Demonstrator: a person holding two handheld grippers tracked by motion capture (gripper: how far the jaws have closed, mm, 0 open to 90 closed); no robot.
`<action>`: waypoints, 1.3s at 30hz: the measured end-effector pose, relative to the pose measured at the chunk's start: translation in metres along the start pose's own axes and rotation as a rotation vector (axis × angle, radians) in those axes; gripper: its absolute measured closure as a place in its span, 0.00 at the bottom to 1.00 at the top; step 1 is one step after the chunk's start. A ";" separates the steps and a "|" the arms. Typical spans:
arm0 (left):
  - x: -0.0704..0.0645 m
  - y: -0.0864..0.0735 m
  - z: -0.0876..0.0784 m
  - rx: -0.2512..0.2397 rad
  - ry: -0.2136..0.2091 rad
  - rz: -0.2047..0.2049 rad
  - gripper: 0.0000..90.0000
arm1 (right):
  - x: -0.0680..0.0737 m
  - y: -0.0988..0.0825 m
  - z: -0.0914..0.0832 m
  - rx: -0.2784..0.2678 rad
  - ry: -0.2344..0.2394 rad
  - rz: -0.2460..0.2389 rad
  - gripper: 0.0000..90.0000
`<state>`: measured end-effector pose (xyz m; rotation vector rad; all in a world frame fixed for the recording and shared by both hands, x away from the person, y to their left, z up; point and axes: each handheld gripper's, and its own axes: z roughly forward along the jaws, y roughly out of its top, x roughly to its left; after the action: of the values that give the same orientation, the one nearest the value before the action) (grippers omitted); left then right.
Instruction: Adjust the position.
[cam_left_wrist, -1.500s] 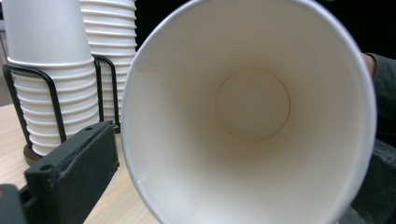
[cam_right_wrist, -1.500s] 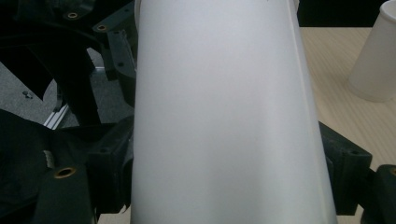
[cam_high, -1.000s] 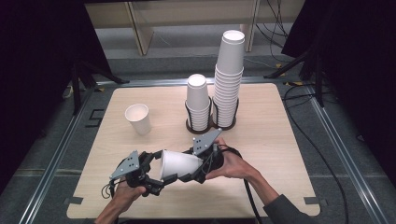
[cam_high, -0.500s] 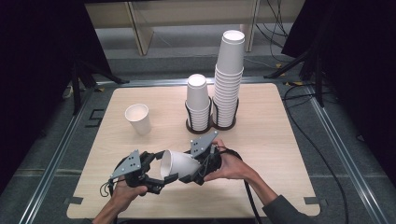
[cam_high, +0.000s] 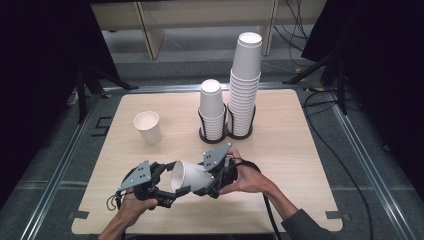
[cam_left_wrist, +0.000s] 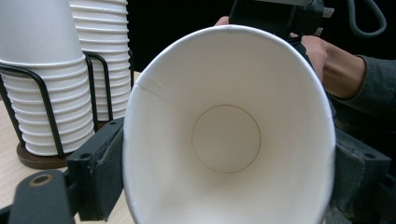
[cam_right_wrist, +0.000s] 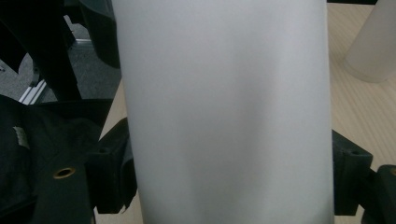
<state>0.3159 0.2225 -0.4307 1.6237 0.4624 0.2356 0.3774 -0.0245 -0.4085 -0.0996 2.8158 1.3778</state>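
Both claws are on one paper cup (cam_high: 187, 176), held on its side above the near edge of the table (cam_high: 300, 150).

Left gripper (cam_high: 172, 192): jaws pinching the cup at the rim end. The jaws have just been closing, with the cup between them. In the left gripper view the cup's open mouth (cam_left_wrist: 229, 135) faces straight back at the camera, a black jaw pressed against each side of the rim, and the rim is squeezed slightly oval.

Right gripper (cam_high: 207, 187): jaws pinching the same cup toward its base end. In the right gripper view the cup wall (cam_right_wrist: 224, 112) runs up between the two black jaws, both touching it.

So the cup bridges the two claws, mouth toward the left one, base toward the right one.

Beyond the claws, across the table: a wire rack (cam_high: 227, 131) with a short stack of cups (cam_high: 212, 107) and a tall stack (cam_high: 246, 82) just beside it. A single upright cup (cam_high: 148, 127) stands apart, beyond the left gripper. The rack and stacks also sit to the left of the held cup in the left gripper view.
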 end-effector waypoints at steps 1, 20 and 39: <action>0.001 0.000 0.001 -0.015 -0.009 -0.006 0.14 | 0.000 0.000 0.000 -0.004 0.000 -0.001 0.25; -0.001 -0.005 0.002 -0.107 0.047 -0.027 0.00 | -0.005 0.001 -0.007 -0.157 0.028 0.039 0.25; -0.003 -0.005 0.003 -0.150 0.047 -0.035 0.08 | -0.006 -0.006 0.003 -0.217 0.082 0.105 0.25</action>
<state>0.3132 0.2186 -0.4357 1.4650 0.4970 0.2758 0.3839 -0.0251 -0.4150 -0.0092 2.7609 1.7376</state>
